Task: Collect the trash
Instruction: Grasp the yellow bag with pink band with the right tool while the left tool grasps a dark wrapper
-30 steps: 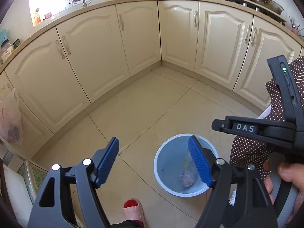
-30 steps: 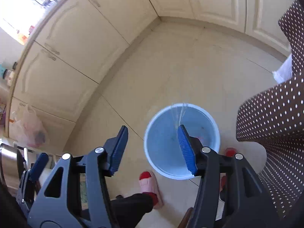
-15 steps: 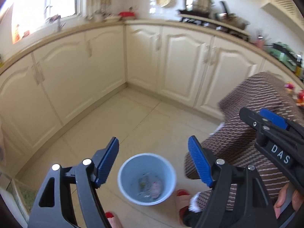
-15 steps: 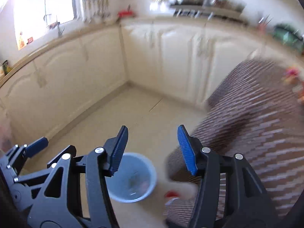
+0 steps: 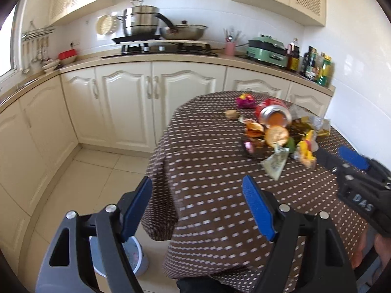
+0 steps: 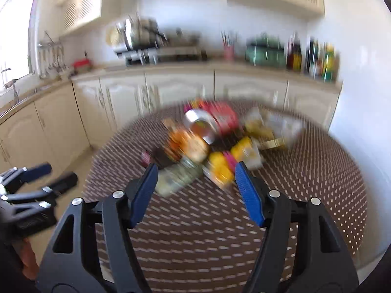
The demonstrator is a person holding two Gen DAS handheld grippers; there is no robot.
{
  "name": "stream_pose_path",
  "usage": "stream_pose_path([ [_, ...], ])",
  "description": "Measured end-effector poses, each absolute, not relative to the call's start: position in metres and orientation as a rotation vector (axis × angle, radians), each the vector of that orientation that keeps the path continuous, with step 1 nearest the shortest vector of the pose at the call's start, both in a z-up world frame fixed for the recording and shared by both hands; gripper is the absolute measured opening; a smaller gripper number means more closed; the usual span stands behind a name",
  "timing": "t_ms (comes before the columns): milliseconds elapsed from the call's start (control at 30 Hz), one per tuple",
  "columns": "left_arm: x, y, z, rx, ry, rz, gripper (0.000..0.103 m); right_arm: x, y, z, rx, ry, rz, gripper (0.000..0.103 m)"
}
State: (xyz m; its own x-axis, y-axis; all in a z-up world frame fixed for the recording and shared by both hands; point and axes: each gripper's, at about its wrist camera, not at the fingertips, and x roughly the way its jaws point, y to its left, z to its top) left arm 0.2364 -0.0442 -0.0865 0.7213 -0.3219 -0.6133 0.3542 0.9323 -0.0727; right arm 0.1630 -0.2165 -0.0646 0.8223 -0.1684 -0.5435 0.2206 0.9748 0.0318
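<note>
A pile of trash (image 5: 276,131) lies on a round table with a brown dotted cloth (image 5: 215,171): a tipped red can (image 5: 271,114), an orange peel (image 5: 276,135), a greenish wrapper (image 5: 275,163) and a yellow wrapper (image 5: 306,152). The pile shows blurred in the right wrist view (image 6: 207,146). My left gripper (image 5: 198,207) is open and empty over the table's near edge. My right gripper (image 6: 196,190) is open and empty just short of the pile. A pale blue trash bin (image 5: 139,261) stands on the floor at the lower left, partly hidden by my left gripper.
Cream cabinets (image 5: 146,102) run along the walls. The counter holds a stove with pots (image 5: 156,29), a green appliance (image 5: 266,48) and bottles (image 5: 315,66). The tiled floor (image 5: 92,175) lies left of the table.
Both grippers have swung up from over the bin on the floor to face the table and its trash pile. Both stayed open and empty.
</note>
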Motion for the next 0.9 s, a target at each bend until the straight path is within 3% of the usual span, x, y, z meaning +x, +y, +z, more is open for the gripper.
stream_pose_path([
  [367,0.271,-0.099,-0.092,0.087,0.750,-0.423,0.075,0.227,-0.286,-0.101,0.414,0.770,-0.078,0.065],
  [400,0.275,-0.102,-0.092,0.087,0.753,-0.425,0.075,0.231,-0.289,-0.104,0.417,0.781,-0.106,0.062],
  [467,0.286,-0.110,-0.093,0.082,0.764,-0.431,0.075,0.235,-0.294,-0.109,0.461,0.793,-0.078,0.045],
  [733,0.317,-0.133,-0.101,0.044,0.813,-0.461,0.074,0.217,-0.315,-0.107,0.555,0.705,-0.033,0.041],
  [833,0.330,-0.143,-0.108,0.035,0.861,-0.483,0.048,0.208,-0.316,-0.100,0.529,0.671,-0.048,0.041],
  [900,0.337,-0.147,-0.117,0.028,0.910,-0.489,0.020,0.200,-0.318,-0.098,0.521,0.652,-0.056,0.041],
])
